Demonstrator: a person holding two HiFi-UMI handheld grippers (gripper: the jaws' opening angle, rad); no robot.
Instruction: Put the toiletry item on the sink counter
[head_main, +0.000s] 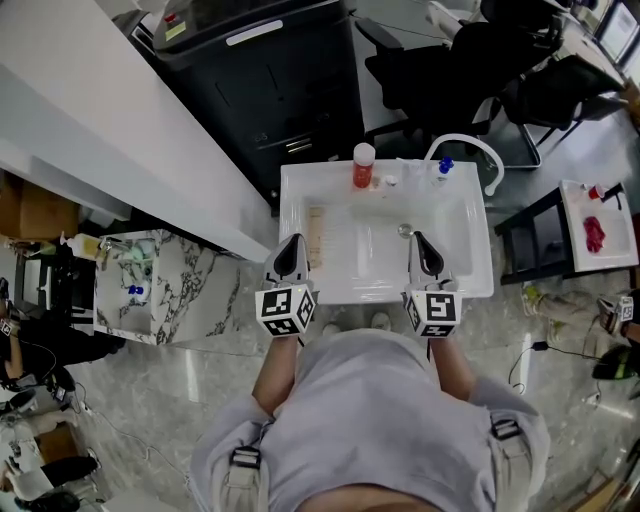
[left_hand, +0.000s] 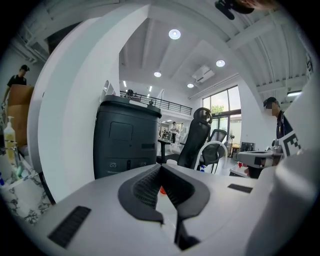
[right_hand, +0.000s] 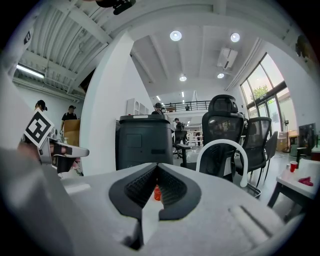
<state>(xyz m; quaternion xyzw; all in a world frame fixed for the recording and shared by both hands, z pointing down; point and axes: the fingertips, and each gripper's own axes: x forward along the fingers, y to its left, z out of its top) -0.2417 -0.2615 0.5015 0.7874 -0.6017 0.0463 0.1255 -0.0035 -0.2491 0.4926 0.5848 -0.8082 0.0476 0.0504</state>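
A red bottle with a white cap (head_main: 363, 166) stands upright on the back ledge of the white sink (head_main: 300, 180), left of the arched white faucet (head_main: 470, 148). A small blue-topped item (head_main: 445, 165) sits by the faucet base. My left gripper (head_main: 292, 242) hovers over the sink's front left, shut and holding nothing. My right gripper (head_main: 418, 238) hovers over the front right, also shut and holding nothing. In the right gripper view the red bottle (right_hand: 157, 193) shows far off below the closed gripper (right_hand: 157, 167). The left gripper (left_hand: 160, 168) looks the same way.
A pale strip (head_main: 315, 235) lies at the basin's left side, near the drain (head_main: 405, 230). A black cabinet (head_main: 270, 80) stands behind the sink, office chairs (head_main: 450, 60) to its right. A marble counter (head_main: 170, 290) is at the left, a white side table (head_main: 580, 250) at the right.
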